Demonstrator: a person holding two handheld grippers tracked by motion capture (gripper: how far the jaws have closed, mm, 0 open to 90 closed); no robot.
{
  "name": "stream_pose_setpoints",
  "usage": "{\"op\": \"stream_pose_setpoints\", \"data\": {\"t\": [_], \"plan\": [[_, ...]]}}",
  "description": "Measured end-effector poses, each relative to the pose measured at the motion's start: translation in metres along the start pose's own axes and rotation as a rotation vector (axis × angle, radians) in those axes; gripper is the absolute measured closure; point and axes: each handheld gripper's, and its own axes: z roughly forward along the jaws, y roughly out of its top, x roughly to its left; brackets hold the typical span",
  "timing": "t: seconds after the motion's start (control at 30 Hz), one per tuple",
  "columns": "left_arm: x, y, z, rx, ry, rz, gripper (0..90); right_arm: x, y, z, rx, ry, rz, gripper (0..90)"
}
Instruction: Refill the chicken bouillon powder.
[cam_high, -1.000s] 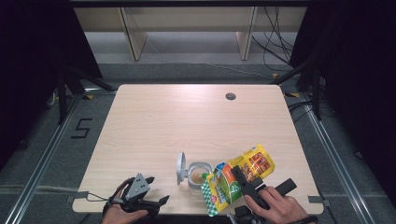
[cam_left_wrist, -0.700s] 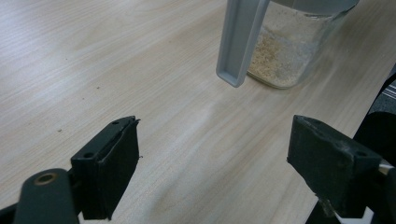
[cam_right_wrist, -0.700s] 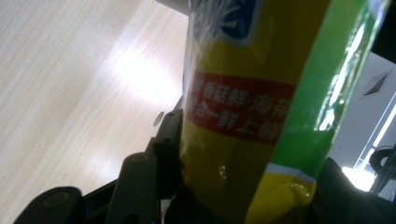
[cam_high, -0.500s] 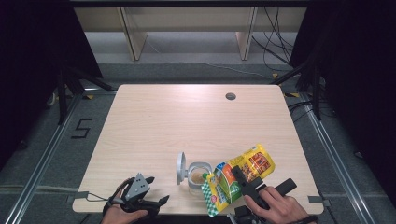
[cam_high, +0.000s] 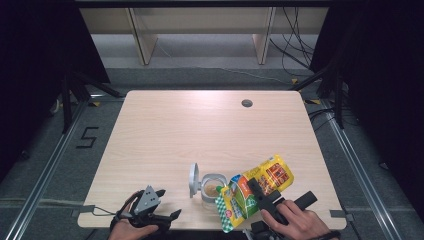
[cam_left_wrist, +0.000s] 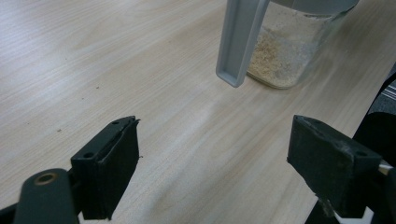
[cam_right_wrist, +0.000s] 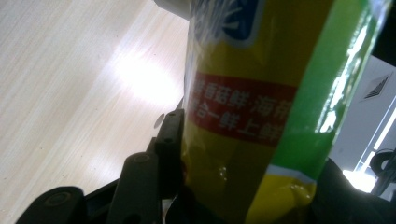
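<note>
A yellow and green snack bag (cam_high: 250, 189) is tilted just right of a small clear jar (cam_high: 212, 189) near the table's front edge. My right gripper (cam_high: 259, 194) is shut on the bag, and in the right gripper view the bag (cam_right_wrist: 261, 93) hides the right jaw while the left jaw presses its side. The jar's grey flip lid (cam_high: 193, 180) stands open. In the left gripper view the jar (cam_left_wrist: 287, 51) holds beige powder, with its lid (cam_left_wrist: 239, 42) hanging in front. My left gripper (cam_high: 148, 204) rests at the front left, and its jaws stand open (cam_left_wrist: 215, 163) with bare table between them.
The wooden table (cam_high: 200, 130) has a round cable hole (cam_high: 246, 103) at the back right. Shelving legs and cables lie on the floor beyond the far edge. The front edge runs just below both hands.
</note>
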Motion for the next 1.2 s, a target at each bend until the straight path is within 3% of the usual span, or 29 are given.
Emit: {"op": "stream_pose_setpoints", "data": {"t": [0.07, 0.1, 0.23, 0.4, 0.9, 0.97, 1.0, 1.2], "plan": [[0.0018, 0.0001, -0.001, 0.017, 0.015, 0.021, 16.0, 0.0007, 0.0, 0.0002, 0.001, 0.001, 0.002, 59.4], [-0.0007, -0.0002, 0.0007, -0.009, 0.003, -0.011, 16.0, 0.001, -0.0001, 0.0001, 0.001, 0.004, 0.0, 59.5], [0.0011, 0.0002, -0.0007, 0.01, 0.005, 0.018, 16.0, 0.0007, -0.0002, 0.0001, 0.001, -0.001, 0.0, 59.6], [0.0, 0.0, -0.0001, 0.001, 0.003, 0.001, 16.0, 0.0002, -0.0005, -0.0002, 0.002, 0.0, -0.003, 59.9], [0.0016, 0.0005, -0.0012, 0.026, 0.012, 0.025, 16.0, 0.0003, -0.0021, -0.0001, 0.003, -0.002, 0.011, 61.0], [0.0001, 0.0002, -0.0004, 0.01, 0.005, 0.01, 16.0, 0.0008, -0.0024, -0.0002, 0.005, 0.001, 0.014, 61.6], [0.0009, 0.0003, -0.0009, 0.02, 0.02, 0.021, 16.0, 0.0007, -0.0025, -0.0001, 0.005, 0.001, 0.013, 61.6], [0.0003, 0.0003, -0.0008, 0.019, 0.016, 0.017, 16.0, 0.0005, -0.0029, -0.0003, 0.006, 0.003, 0.017, 61.8]]}}
